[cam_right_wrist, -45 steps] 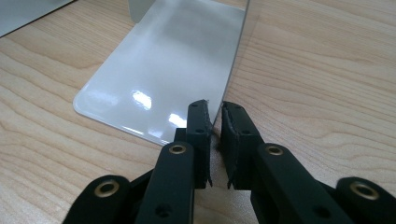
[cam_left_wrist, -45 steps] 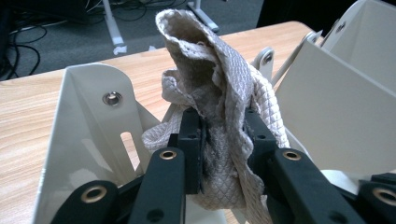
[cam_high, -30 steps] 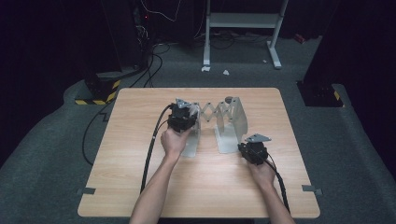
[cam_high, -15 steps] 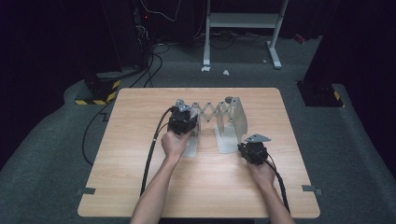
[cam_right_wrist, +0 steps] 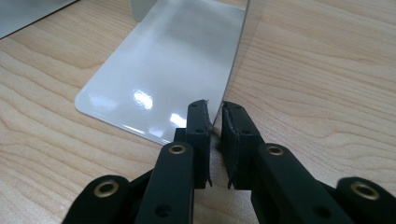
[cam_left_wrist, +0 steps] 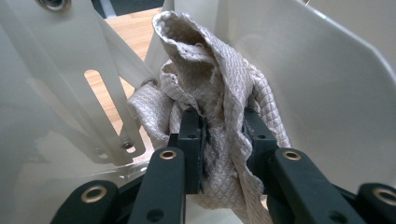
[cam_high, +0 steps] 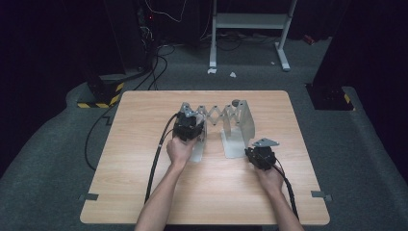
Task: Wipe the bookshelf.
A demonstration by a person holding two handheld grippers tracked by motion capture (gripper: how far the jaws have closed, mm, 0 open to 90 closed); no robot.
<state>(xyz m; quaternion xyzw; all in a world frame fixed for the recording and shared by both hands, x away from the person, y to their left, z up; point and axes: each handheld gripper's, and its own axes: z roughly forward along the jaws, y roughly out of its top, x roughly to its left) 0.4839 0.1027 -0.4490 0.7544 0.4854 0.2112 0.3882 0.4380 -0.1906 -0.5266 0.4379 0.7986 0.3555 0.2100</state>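
Cloth (cam_left_wrist: 219, 121) between left hand-held gripper (cam_left_wrist: 223, 135) jaws

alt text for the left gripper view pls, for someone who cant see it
Close up, the left gripper clamps its two black jaws on a bunched beige cloth with a quilted diamond texture. White metal plates of an extending rack stand around the cloth, with the wooden table visible between them.

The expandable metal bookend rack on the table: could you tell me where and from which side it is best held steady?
Grip the rack by the thin edge of its flat base plate, coming in low from the near right corner. That plate lies flush on the table with a free edge, where the right tongs already pinch it. The left tongs hold the cloth between the uprights.
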